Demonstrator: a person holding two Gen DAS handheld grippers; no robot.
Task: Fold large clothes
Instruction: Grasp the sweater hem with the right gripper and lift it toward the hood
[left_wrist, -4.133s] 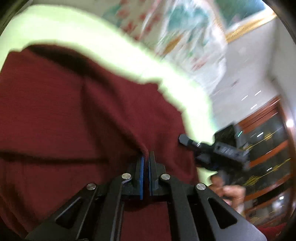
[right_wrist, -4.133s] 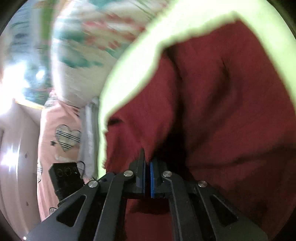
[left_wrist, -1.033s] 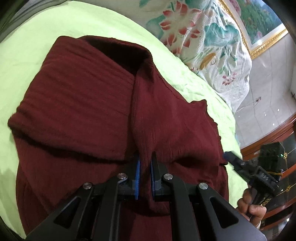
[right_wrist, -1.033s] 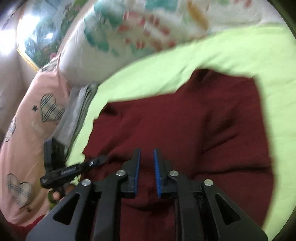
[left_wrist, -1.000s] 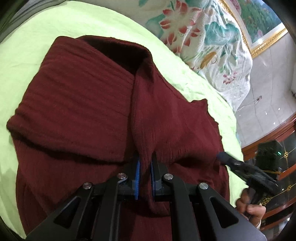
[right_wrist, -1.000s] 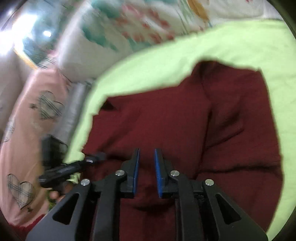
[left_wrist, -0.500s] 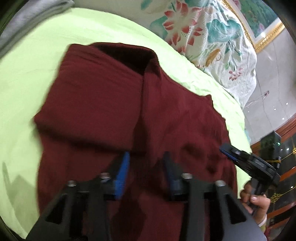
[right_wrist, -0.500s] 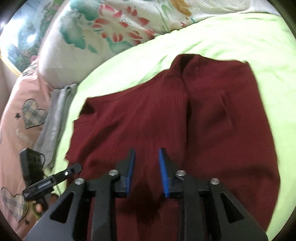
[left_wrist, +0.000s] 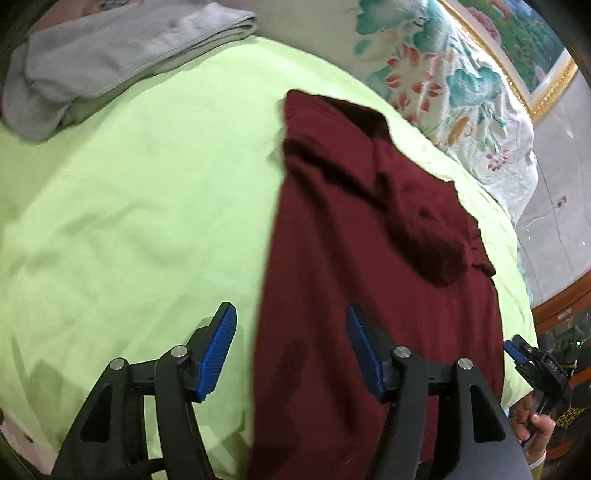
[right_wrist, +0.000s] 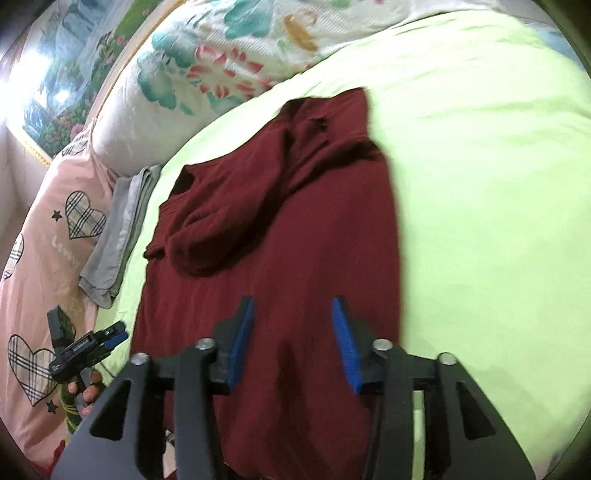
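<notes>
A dark red knitted garment (left_wrist: 369, 240) lies flat on the green sheet (left_wrist: 129, 203), its sleeves folded in over the body. My left gripper (left_wrist: 290, 317) hovers over the garment's near left edge. Its jaws are opening and the blue pads press on nothing. In the right wrist view the same garment (right_wrist: 277, 221) stretches away, and my right gripper (right_wrist: 292, 306) hangs above its near part, jaws opening and holding nothing. Each gripper shows in the other's view: the right one (left_wrist: 517, 350) at the far right, the left one (right_wrist: 110, 338) at the lower left, each in a hand.
A folded grey cloth (left_wrist: 110, 55) lies at the sheet's far left edge, also the grey cloth (right_wrist: 118, 229) beside a pink heart-print quilt (right_wrist: 44, 258). A floral pillow (right_wrist: 240, 55) lines the back. Bare green sheet (right_wrist: 480, 166) spreads right of the garment.
Both grippers let go of the garment's middle fold, opened their jaws and drew back toward its near end. The left one also shifted left over the garment's edge.
</notes>
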